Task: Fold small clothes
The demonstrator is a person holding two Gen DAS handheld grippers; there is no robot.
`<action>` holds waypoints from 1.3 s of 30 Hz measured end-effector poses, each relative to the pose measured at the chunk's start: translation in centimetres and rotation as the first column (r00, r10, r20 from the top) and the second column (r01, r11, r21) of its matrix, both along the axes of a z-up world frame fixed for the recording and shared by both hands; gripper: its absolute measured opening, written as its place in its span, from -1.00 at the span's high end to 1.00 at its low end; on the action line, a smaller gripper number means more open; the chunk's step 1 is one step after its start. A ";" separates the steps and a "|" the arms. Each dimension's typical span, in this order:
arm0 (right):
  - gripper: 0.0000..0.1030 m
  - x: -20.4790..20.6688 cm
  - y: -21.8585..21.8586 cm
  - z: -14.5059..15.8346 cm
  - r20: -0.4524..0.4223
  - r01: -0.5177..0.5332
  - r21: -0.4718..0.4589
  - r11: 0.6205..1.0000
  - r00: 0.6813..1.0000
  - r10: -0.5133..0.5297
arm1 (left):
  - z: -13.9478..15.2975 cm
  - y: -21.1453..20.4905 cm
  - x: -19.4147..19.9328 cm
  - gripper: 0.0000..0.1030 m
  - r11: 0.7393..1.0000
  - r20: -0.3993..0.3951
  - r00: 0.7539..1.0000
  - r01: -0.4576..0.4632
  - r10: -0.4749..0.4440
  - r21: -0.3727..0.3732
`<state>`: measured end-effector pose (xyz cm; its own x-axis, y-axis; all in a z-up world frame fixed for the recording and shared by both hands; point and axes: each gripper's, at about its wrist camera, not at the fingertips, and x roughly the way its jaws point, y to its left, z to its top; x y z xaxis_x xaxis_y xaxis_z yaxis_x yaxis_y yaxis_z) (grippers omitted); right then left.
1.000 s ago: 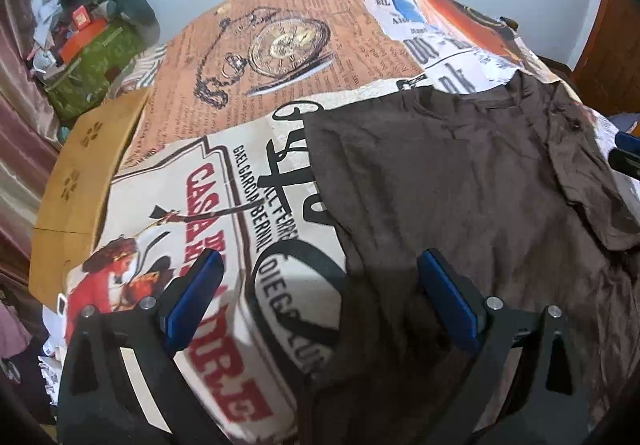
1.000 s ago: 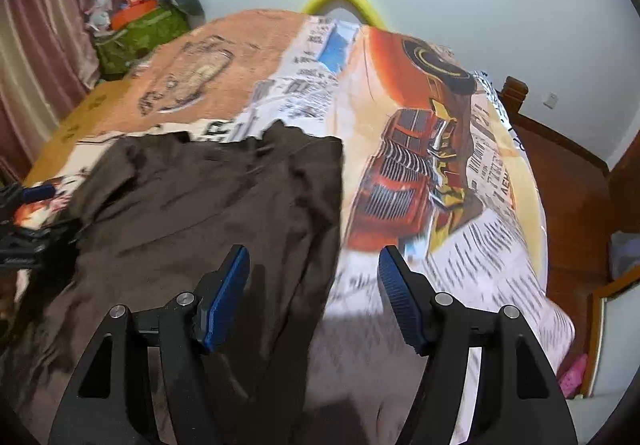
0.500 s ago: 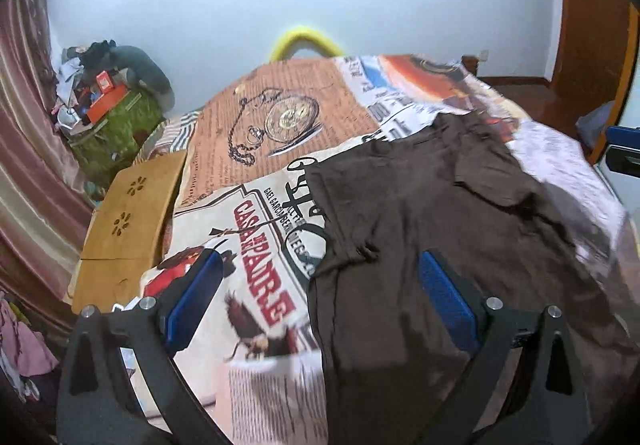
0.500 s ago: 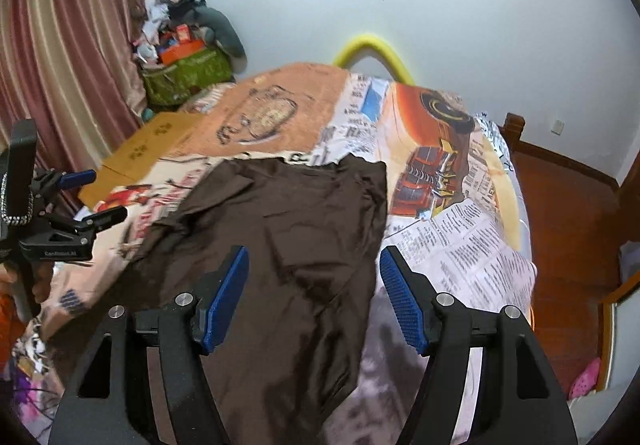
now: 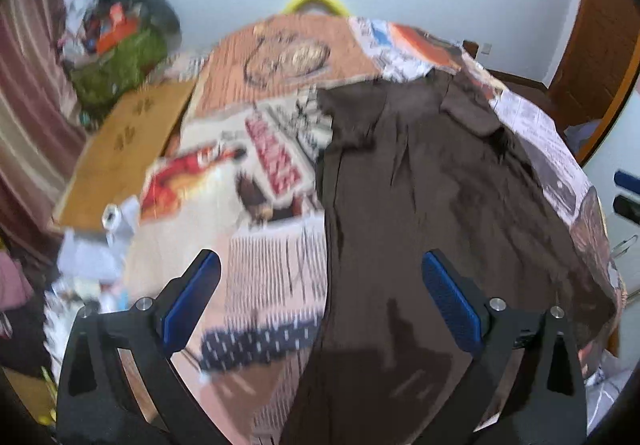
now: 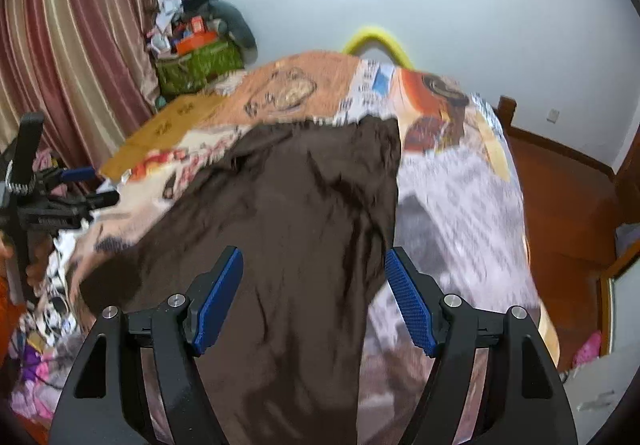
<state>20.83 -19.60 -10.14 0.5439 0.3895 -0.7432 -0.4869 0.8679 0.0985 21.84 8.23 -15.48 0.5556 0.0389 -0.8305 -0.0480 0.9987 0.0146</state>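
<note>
We see red block lettering on the printed bedspread (image 5: 276, 161) at 10 o'clock in the left wrist view, but blur leaves it unreadable now; half a second ago it was legible. The brown shirt (image 5: 432, 205) lies spread flat on the bed, running from 12 o'clock down to 6 in both views. Our left claw (image 5: 320, 301) hangs above its left edge with jaws wide apart, holding nothing; our right claw (image 6: 314, 297) hangs apart too, over the shirt's right side. Both claws have drawn back toward the hem since the earlier frames.
</note>
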 end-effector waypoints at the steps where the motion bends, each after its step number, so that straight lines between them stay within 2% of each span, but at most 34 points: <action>1: -0.37 -0.3 -0.3 -0.7 -0.011 0.006 -0.008 1.000 1.000 -0.006 | -0.6 0.3 -0.3 -0.97 1.000 -0.016 1.000 -0.010 0.010 -0.012; 7: -0.36 -1.8 -1.8 -5.7 -0.134 0.046 -0.052 0.998 0.990 -0.053 | -4.3 2.1 -2.5 -0.92 0.996 -0.111 0.993 -0.056 0.049 -0.063; 11: -0.36 -2.7 -3.1 -8.3 -0.204 0.057 -0.071 0.996 0.976 -0.071 | -6.2 3.1 -3.7 -0.70 0.992 -0.175 0.983 -0.073 0.054 -0.105; 14: -0.36 -3.0 -4.4 -9.2 -0.239 0.081 -0.042 0.996 0.967 -0.089 | -6.9 3.2 -4.5 -0.66 0.988 -0.187 0.981 -0.073 0.046 -0.138; 16: -0.36 -3.0 -5.0 -9.4 -0.261 0.090 -0.009 0.996 0.961 -0.089 | -6.9 3.3 -4.9 -0.56 0.984 -0.179 0.983 -0.072 0.042 -0.162; 18: -0.36 -3.0 -5.1 -9.6 -0.279 0.092 0.008 0.996 0.956 -0.086 | -6.9 3.3 -5.1 -0.27 0.977 -0.161 0.986 -0.070 0.038 -0.200; 19: -0.36 -3.0 -5.1 -9.8 -0.284 0.087 0.010 0.996 0.955 -0.081 | -6.9 3.2 -5.2 -0.22 0.977 -0.157 0.987 -0.066 0.034 -0.204; 21: -0.28 -3.2 -4.7 -9.9 -0.289 0.075 0.015 0.997 0.955 -0.068 | -6.9 2.7 -5.3 -0.03 0.978 -0.146 0.989 -0.049 0.020 -0.202; 24: 0.03 -3.5 -4.2 -9.8 -0.295 0.054 0.034 0.998 0.955 -0.041 | -6.9 2.3 -5.4 0.24 0.976 -0.149 0.989 -0.043 0.011 -0.214; 25: 0.18 -3.6 -3.9 -9.7 -0.295 0.040 0.038 0.999 0.955 -0.027 | -6.8 2.2 -5.4 0.32 0.974 -0.154 0.988 -0.046 0.012 -0.221; 27: 0.40 -3.5 -3.4 -9.6 -0.295 0.027 0.039 0.999 0.955 -0.014 | -6.7 1.9 -5.4 0.62 0.974 -0.164 0.987 -0.041 0.004 -0.223; 29: 0.74 -3.6 -2.9 -9.5 -0.294 0.014 0.045 0.999 0.956 0.000 | -6.6 1.6 -5.4 0.82 0.975 -0.168 0.986 -0.035 -0.002 -0.221; 32: 0.85 -3.4 -2.6 -9.3 -0.290 0.009 0.053 0.999 0.957 0.006 | -6.2 1.3 -5.4 0.91 0.977 -0.165 0.986 -0.023 -0.013 -0.211; 39: 0.87 -2.6 -2.8 -7.3 -0.255 0.020 0.083 0.996 0.967 0.002 | -3.9 1.8 -4.7 0.93 0.985 -0.099 0.995 -0.020 0.003 -0.173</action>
<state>18.26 -22.39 -17.48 0.3448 0.4525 -0.8224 -0.4287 0.8553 0.2909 17.15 10.00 -19.33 0.4717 -0.1047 -0.8755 -0.0666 0.9858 -0.1538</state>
